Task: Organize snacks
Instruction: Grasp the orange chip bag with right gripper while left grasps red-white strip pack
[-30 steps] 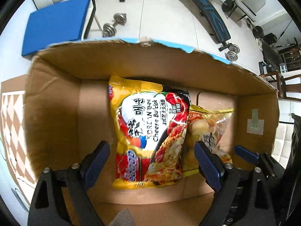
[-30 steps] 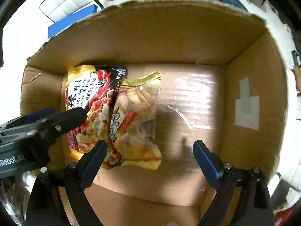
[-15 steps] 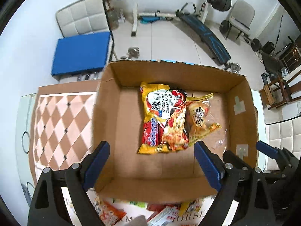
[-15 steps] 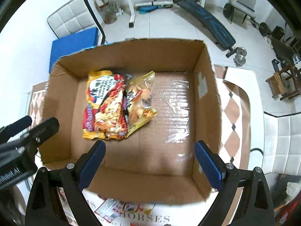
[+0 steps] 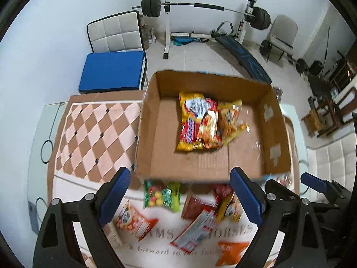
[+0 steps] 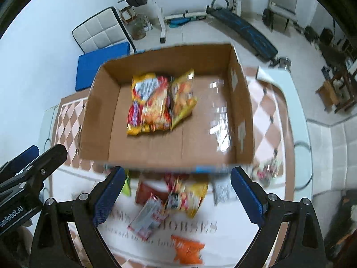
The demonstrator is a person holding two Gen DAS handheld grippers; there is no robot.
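An open cardboard box [image 5: 151, 138] [image 6: 100, 122] stands on the table and holds a yellow and red noodle packet [image 5: 196, 122] [image 6: 149, 102] and a yellow snack bag [image 5: 232, 120] [image 6: 183, 96] side by side. Several loose snack packets lie on the table in front of the box, among them a green candy bag [image 5: 161, 196], a dark red packet [image 5: 196, 207] [image 6: 147, 192] and a yellow packet [image 6: 189, 198]. My left gripper [image 5: 179, 198] and right gripper [image 6: 177, 195] are both open and empty, held above these loose packets.
The table has a brown and pink diamond-pattern top [image 5: 93, 138] and a white printed mat [image 5: 189, 250]. A blue-cushioned chair [image 5: 111, 71] stands behind the table. Gym equipment [image 5: 200, 6] fills the far floor. The other gripper shows at the right edge [image 5: 312, 183] and left edge [image 6: 26, 167].
Both grippers have pulled back and up out of the box. The whole box and the loose packets in front of it have come into view. The two packets stay in the box.
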